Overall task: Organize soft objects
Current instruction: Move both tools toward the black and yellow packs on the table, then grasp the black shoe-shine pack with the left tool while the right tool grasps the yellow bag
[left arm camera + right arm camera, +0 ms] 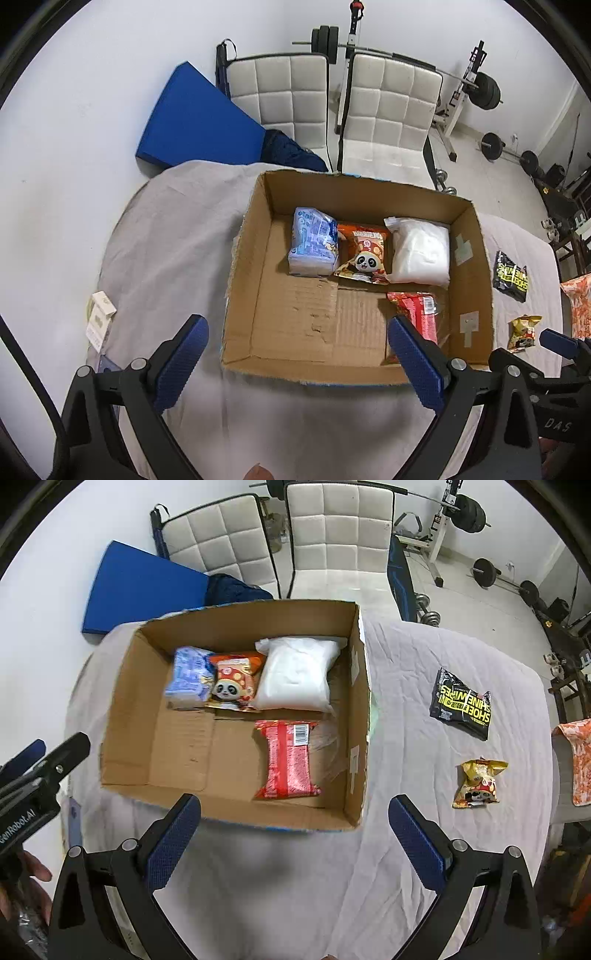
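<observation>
My left claw (297,349) is spread wide and carries nothing; it hovers over the near wall of the cardboard box (476,258). My right claw (293,830) is likewise spread and empty, poised above the box's near right corner.

Inside the box, the red packet (288,760) lies nearest, against the right-hand side, long axis running near to far. Behind it, along the far wall, three items sit in a row: the blue tissue pack (188,679) at left, the panda snack bag (232,685) touching it in the middle, and the white soft pack (295,672) at right.

Two soft items are not yet packed. Both rest on the grey cloth covering the worktop (406,686), right of the box and well apart from it. The small yellow snack bag (478,784) is the nearer; the black wipes pack (461,709) lies beyond it, long axis slanting from far-left to near-right.

Governing relation: the yellow bag lies forward and to the right of my right claw, and in the left wrist view it appears just beside that claw's tip. The right claw is therefore the nearer one and, in my judgement, should take this item. The bag looks crumpled, so its long axis is uncertain; it seems roughly near to far.
</observation>
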`<state>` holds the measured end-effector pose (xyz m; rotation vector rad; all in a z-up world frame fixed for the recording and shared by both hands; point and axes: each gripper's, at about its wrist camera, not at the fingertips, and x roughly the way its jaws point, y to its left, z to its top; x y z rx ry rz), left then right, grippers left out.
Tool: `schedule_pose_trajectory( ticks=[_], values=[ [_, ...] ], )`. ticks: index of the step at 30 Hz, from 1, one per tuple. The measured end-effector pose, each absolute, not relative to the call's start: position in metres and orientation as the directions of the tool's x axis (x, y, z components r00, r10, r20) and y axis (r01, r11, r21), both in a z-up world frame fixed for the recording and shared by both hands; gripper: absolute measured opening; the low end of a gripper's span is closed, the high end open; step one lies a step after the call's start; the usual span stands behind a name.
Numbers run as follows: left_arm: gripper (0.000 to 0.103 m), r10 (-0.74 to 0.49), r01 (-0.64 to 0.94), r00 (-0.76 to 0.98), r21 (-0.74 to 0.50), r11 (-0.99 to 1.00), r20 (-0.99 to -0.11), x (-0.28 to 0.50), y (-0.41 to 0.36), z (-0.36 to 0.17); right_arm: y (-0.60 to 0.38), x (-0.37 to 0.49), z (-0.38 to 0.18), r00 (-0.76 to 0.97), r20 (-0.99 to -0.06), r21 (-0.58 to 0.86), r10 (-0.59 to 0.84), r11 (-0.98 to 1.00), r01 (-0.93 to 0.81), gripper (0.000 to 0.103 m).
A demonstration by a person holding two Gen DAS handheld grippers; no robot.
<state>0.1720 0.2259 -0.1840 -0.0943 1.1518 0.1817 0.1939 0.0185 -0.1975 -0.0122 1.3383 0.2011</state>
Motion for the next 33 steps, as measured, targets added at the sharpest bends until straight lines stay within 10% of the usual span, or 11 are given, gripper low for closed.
schedule_pose_trajectory(
  ticks=[19,33],
  values=[
    [0.1,0.069,-0.146,0.411,0.009,0.989,-0.909,0.161,0.158,-0.169,-0.095,0.188,-0.199,0.213,-0.968,0.141,0.135,0.99,0.013,0.103],
    [0.1,0.012,0.007,0.316,0.015,1.0,-0.949,0.219,0.016,-0.213,-0.261,0.242,-0.355,-0.021,-0.998,0.054,0.062,0.965,0.258,0.097]
  ],
)
